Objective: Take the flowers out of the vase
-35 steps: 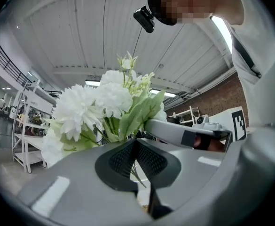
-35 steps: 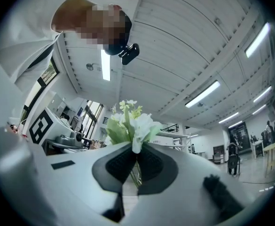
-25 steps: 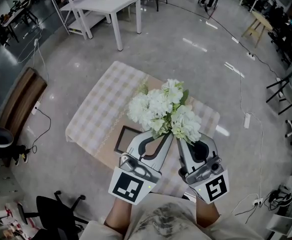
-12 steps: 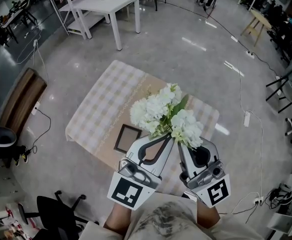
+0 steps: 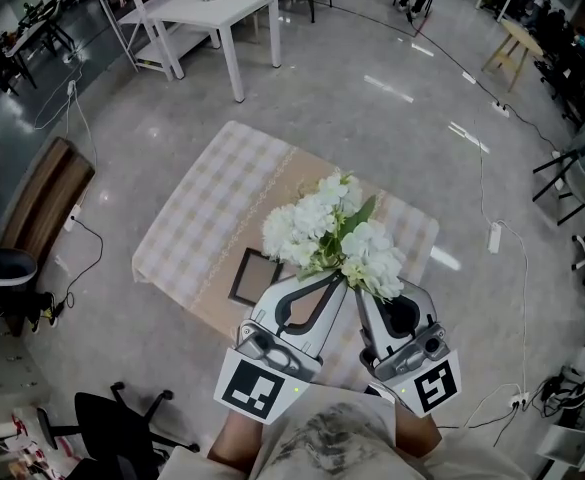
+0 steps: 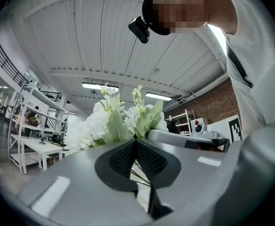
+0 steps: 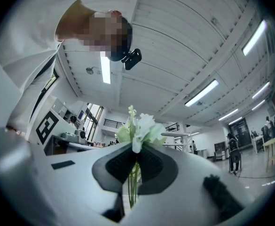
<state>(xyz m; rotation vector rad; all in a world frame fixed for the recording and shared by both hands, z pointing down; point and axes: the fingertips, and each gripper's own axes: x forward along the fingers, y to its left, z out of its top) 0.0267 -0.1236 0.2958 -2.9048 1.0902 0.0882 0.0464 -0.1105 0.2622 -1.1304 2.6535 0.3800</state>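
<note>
A wide hall with a glossy grey floor spreads out below. In it stands 1 table under a beige checked cloth, and 1 white table stands well apart at the far left. On the cloth lies 1 dark-rimmed rectangular frame, flat and near the nearer edge. Bare floor runs round all 4 sides of the cloth. 1 power strip with its cable lies off to the right, and 1 black office chair stands at the near left.

2 grippers are held side by side above the near right part of the cloth. The left gripper has its jaws pinched together on thin green stems. The right gripper is likewise clamped on stems that run between its pads. Their tips nearly meet under 1 bunch of flowers, held in the air above the table. The blossoms are white and puffy, in several clusters, with pale green leaves and wiry stems. The stems are too fine to count.
</note>
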